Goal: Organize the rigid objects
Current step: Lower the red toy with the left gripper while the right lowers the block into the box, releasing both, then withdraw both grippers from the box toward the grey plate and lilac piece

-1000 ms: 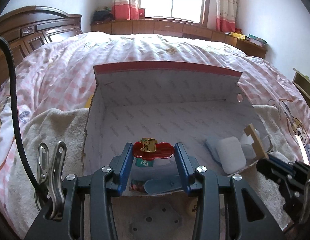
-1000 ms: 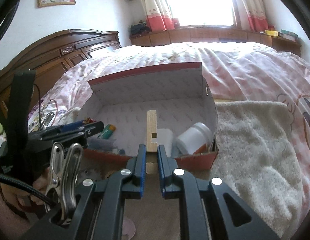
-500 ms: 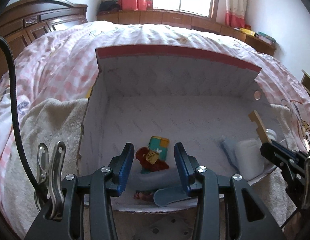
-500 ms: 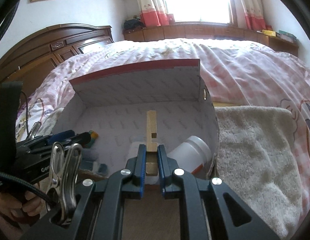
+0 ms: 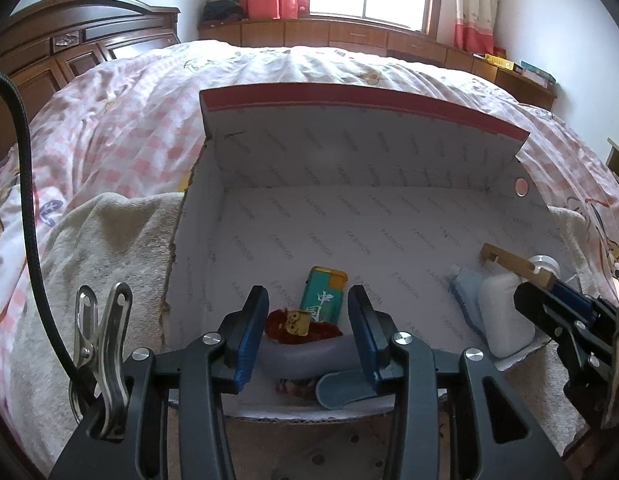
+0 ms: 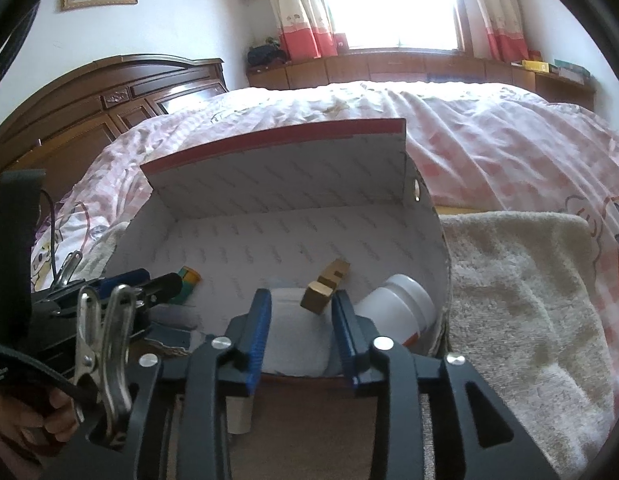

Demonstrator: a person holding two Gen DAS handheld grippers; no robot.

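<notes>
An open white-lined cardboard box with a red rim [image 5: 361, 96] is seen lying on a cream towel [image 6: 529, 280] spread over the pink checked bed [image 5: 129, 120]. The left claw [image 5: 307, 332] is held open above the near wall of the box, gripping nothing; beneath it, at 6 o'clock on the box floor, a small red figure with a yellow face [image 5: 297, 326] rests against a green lighter with a yellow cap [image 5: 323, 294]. The right claw [image 6: 301, 324] is also spread open, and the notched pale wooden block [image 6: 325, 286] is seen tilted between its blue pads, at 5 o'clock in the box, seemingly leaning on a white rounded case [image 6: 297, 336] beside a white plastic bottle [image 6: 401, 312]; whether a pad is touched cannot be told. The main risk is judged to be that the block could be snagged as the claw is drawn back and dragged over the low front wall. The bottle, lying on its side, could be nudged into rolling, and the box could be shifted on the soft towel if its wall were struck.
</notes>
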